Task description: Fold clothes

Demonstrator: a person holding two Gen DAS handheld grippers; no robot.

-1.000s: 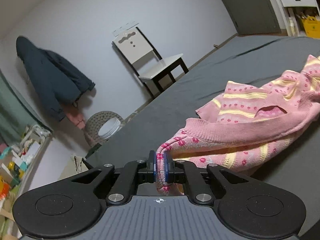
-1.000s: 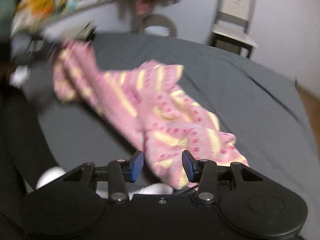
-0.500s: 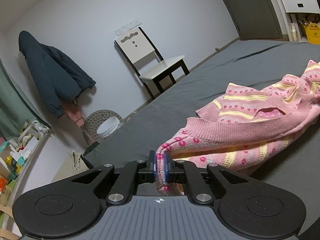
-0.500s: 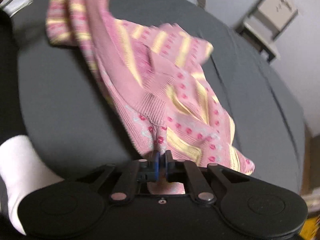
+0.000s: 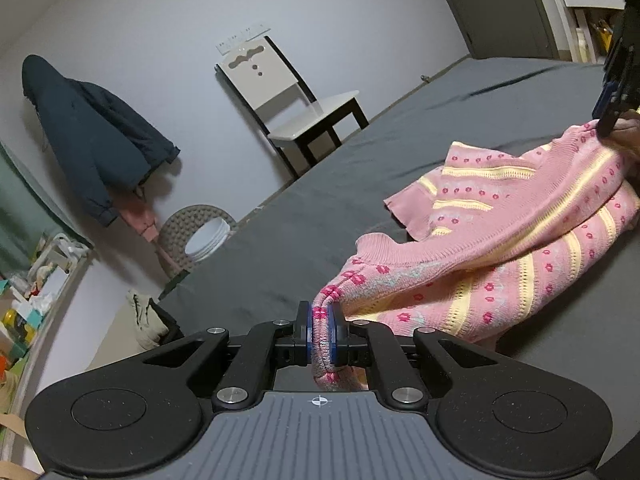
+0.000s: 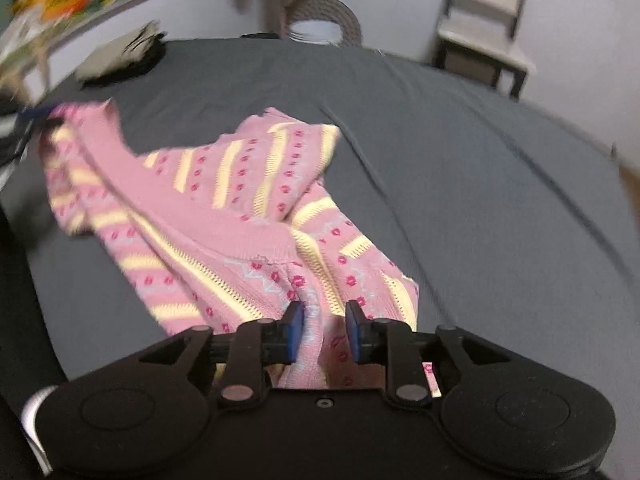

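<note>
A pink knitted sweater (image 5: 500,248) with yellow stripes and red dots lies rumpled on the dark grey bed (image 5: 320,200). My left gripper (image 5: 321,332) is shut on one edge of it, and the knit is pinched between the blue pads. In the right wrist view the sweater (image 6: 224,216) spreads out ahead. My right gripper (image 6: 324,332) has its pads apart, with a fold of the sweater lying between them. In the left wrist view the right gripper (image 5: 612,100) is at the sweater's far raised end.
The bed sheet (image 6: 480,160) stretches wide to the right of the sweater. Beyond the bed stand a white chair (image 5: 296,108), a woven basket (image 5: 192,236) and a dark jacket (image 5: 92,132) on the wall. A beige bag (image 6: 120,56) lies by the bed's corner.
My right gripper was shut on the sweater half a second ago; its pads now stand apart. The sweater looks pulled longer between the grippers. My left gripper keeps its grip.
</note>
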